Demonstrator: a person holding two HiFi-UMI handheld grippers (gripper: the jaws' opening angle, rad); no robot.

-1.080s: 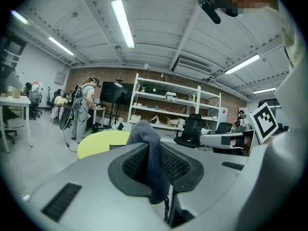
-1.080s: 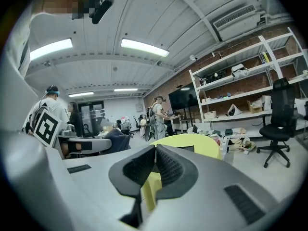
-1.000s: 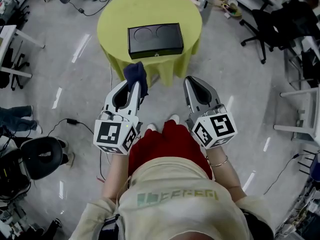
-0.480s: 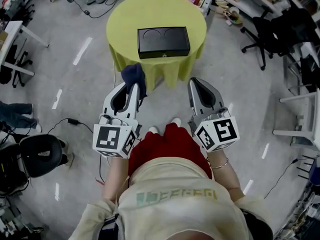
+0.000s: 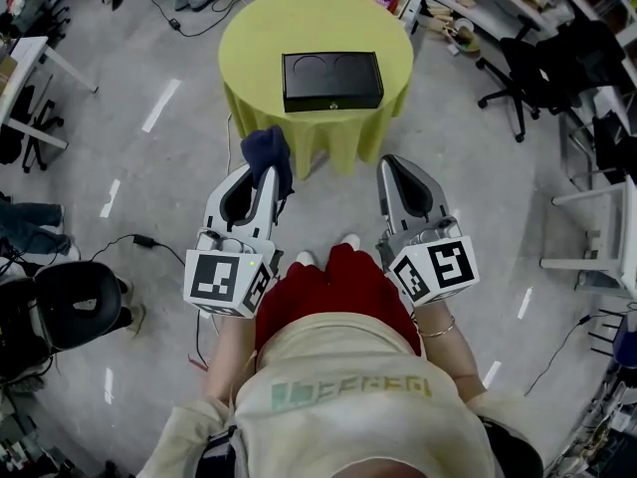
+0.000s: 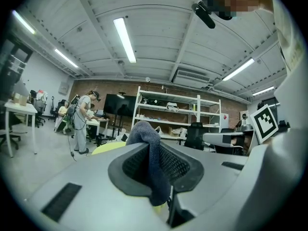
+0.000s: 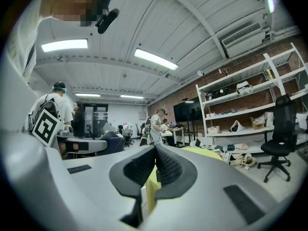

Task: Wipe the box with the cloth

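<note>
A black box (image 5: 332, 80) with two round marks on its lid lies on a round table with a yellow-green cover (image 5: 249, 28), ahead of me in the head view. My left gripper (image 5: 272, 172) is shut on a dark blue cloth (image 5: 267, 151), held short of the table's near edge. In the left gripper view the cloth (image 6: 150, 158) hangs between the closed pads. My right gripper (image 5: 384, 164) is shut with nothing in it, level with the left one. The right gripper view shows its gripper (image 7: 155, 150) with pads pressed together.
I stand on a grey floor about a step from the table. A black office chair (image 5: 532, 53) is at the right, another black chair (image 5: 70, 307) at the left, white desks (image 5: 25, 58) at the far left. Cables (image 5: 139, 239) lie on the floor.
The table and box have shifted slightly right and up in the head view. Both grippers keep their pose, the cloth still held in the left one.
</note>
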